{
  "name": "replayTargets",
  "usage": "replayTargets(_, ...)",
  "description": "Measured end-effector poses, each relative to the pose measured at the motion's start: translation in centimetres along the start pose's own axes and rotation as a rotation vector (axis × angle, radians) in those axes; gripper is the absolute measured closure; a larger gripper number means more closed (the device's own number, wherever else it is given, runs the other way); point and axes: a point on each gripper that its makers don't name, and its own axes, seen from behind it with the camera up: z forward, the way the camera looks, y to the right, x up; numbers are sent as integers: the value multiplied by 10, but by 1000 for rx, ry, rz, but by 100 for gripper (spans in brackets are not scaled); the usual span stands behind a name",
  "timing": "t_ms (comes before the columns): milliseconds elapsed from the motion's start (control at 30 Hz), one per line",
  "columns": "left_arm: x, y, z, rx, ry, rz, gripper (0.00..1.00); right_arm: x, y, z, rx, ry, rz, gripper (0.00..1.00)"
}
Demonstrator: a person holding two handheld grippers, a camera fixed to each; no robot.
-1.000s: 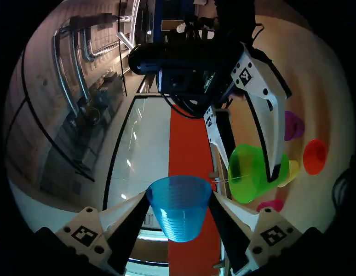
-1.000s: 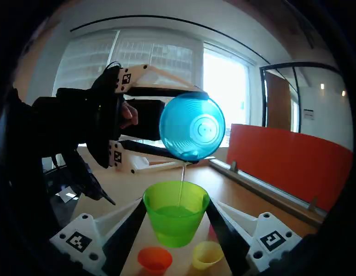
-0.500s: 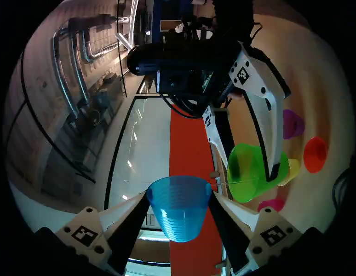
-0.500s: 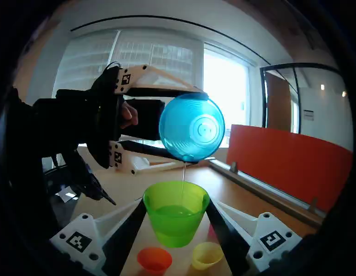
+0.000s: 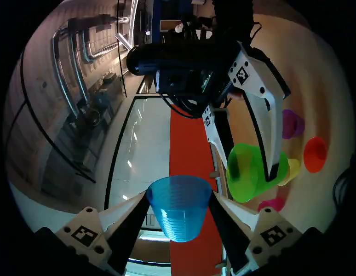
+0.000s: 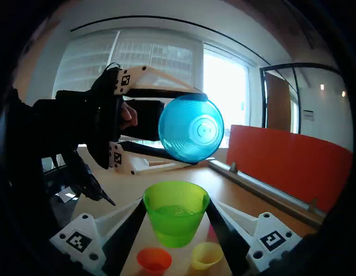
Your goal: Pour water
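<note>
Two cups are in play.

Left gripper view: L gripper [image 5: 179, 198] is clamped on the blue cup [image 5: 179, 216], one finger on each side, rim toward the top of the picture. Room looks turned sideways here. Farther off, up & to the right, R gripper [image 5: 248, 168] grips the green cup [image 5: 242, 184], its white fingers running down either side of it, w/ a dark camera body behind. Green cup sits near the blue cup's rim, to the right & a bit higher, not touching. Beyond, on the pale table [image 5: 311, 78]: purple cup [image 5: 292, 125], orange cup [image 5: 314, 155], yellow cup [image 5: 294, 169] just behind the green one, pink cup [image 5: 271, 204]. Red partition [image 5: 189, 147] runs down the middle.

Right gripper view: R gripper holds the green cup upright btwn both fingers, low centre, part full of water w/ a rippled surface. Blue cup hangs right above it, tipped on its side, round face toward the camera, w/ a gap btwn the two. L gripper comes in from the left, one finger above & one below the blue cup, both pressed on it. A hand [image 6: 127, 112] in a dark sleeve holds that gripper. Orange & yellow cups stand on the table at the bottom edge, below the green cup. Red partition runs along the right, bright window [image 6: 224, 92] behind.
</note>
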Motion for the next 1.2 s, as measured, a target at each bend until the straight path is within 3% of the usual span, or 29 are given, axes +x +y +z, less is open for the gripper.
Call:
replayTargets(400, -9, -4, 6, 13, -9, -59, 13, -1, 2, -2, -9, -2, -2, 8)
replayTargets(800, -15, -5, 8, 37, -13, -299, 13, -1, 5, -6, -27, -7, -2, 8)
replayTargets(1200, -25, -3, 12, 42, -34, -445, 13, 1, 6, -11, -42, -10, -6, 8)
